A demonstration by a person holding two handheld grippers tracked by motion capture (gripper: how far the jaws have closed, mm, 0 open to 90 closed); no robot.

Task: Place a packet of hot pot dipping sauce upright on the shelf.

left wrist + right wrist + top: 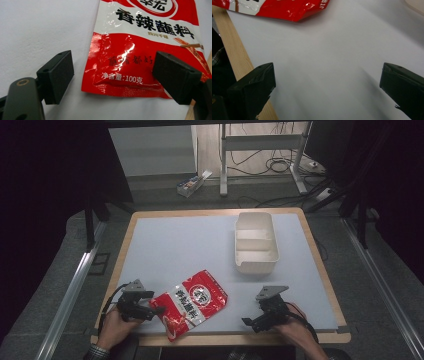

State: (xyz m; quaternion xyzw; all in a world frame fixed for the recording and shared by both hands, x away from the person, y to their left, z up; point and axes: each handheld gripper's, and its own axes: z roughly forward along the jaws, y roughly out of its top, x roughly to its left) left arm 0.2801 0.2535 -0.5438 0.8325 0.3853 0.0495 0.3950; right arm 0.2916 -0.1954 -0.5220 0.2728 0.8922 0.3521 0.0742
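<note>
We see a glossy, crinkled red-and-white packet (190, 303) lying flat at the near edge of the pale surface (180, 245). Left gripper (112, 75) jaws straddle its bottom hem, open; right gripper (327, 90) jaws gape over bare surface.

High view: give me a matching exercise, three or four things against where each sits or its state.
Things:
1. red seasoning packet
2. white divided container
3. left gripper
4. right gripper

States:
A. far right part of the table
B. open over bare mat, near right
C. flat near the front edge, left of centre
D. open at the packet's near edge

Pairs: 1-C, 2-A, 3-D, 4-B
</note>
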